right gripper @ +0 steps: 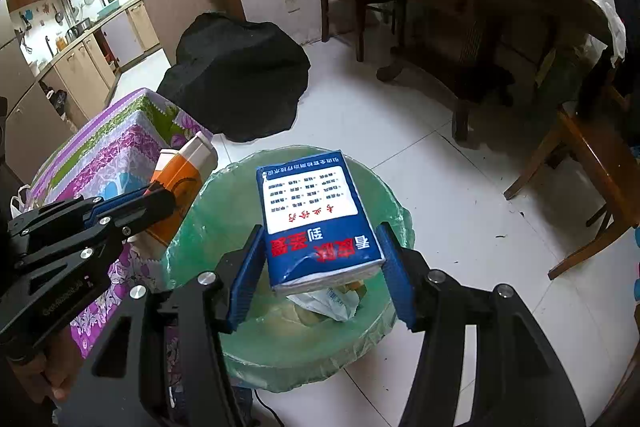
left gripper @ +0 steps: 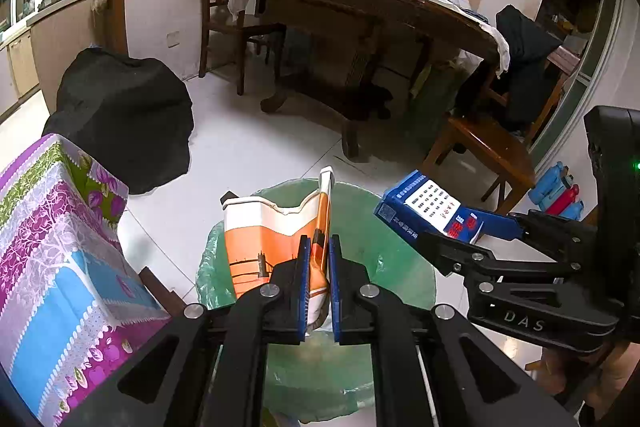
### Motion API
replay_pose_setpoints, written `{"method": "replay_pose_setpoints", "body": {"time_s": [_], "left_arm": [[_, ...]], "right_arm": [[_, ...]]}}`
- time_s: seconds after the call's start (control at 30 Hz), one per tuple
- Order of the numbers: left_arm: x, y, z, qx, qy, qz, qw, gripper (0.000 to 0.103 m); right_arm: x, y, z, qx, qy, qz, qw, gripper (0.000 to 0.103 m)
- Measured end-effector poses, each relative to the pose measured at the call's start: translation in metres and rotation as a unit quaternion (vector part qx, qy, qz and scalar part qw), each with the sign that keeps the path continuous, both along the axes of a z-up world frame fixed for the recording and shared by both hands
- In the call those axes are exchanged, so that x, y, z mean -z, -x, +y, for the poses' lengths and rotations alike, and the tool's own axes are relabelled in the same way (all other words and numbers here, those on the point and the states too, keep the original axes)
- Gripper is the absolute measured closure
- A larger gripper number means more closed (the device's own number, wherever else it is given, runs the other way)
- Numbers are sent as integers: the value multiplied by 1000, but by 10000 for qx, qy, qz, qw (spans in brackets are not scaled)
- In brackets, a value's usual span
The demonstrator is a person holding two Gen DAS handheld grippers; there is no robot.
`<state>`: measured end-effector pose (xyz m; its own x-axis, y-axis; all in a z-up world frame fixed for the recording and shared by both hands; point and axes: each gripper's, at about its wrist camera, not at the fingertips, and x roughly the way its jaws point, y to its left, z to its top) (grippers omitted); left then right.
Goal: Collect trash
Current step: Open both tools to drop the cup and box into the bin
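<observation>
While both claws hang over the green-lined bin [right gripper: 280,359] on the white tiled floor [right gripper: 400,131], the left claw [left gripper: 319,283] is clenched on a crushed orange-and-white paper cup [left gripper: 264,231] above the bin's near rim. The right claw [right gripper: 320,267] grasps a blue tissue pack [right gripper: 316,215] between its blue pads [right gripper: 246,275], directly above the opening. Crumpled wrappers [right gripper: 328,301] lie inside. A patterned worktop [right gripper: 120,147] stands just beside the bin.

both grippers, left gripper [left gripper: 319,259] and right gripper [right gripper: 320,267], angled down, jaws clamped.
</observation>
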<state>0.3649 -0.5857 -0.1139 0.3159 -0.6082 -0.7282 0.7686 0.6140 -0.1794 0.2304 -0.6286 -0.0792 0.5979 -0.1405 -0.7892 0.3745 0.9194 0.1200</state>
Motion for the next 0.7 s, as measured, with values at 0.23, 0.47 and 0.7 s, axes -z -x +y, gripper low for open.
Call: {"method": "replay_pose_setpoints", "body": {"time_s": [0.23, 0.47, 0.7], "left_arm": [[0, 6, -1, -104, -63, -242, 9996, 42], [-3, 6, 8, -228, 13, -411, 9989, 10], [-1, 3, 12, -304, -2, -398, 9987, 9]], "right_arm": [[-2, 2, -2, 61, 44, -76, 9999, 32], [1, 9, -14, 228, -30, -142, 9996, 28], [3, 8, -11, 178, -3, -134, 9998, 28]]}}
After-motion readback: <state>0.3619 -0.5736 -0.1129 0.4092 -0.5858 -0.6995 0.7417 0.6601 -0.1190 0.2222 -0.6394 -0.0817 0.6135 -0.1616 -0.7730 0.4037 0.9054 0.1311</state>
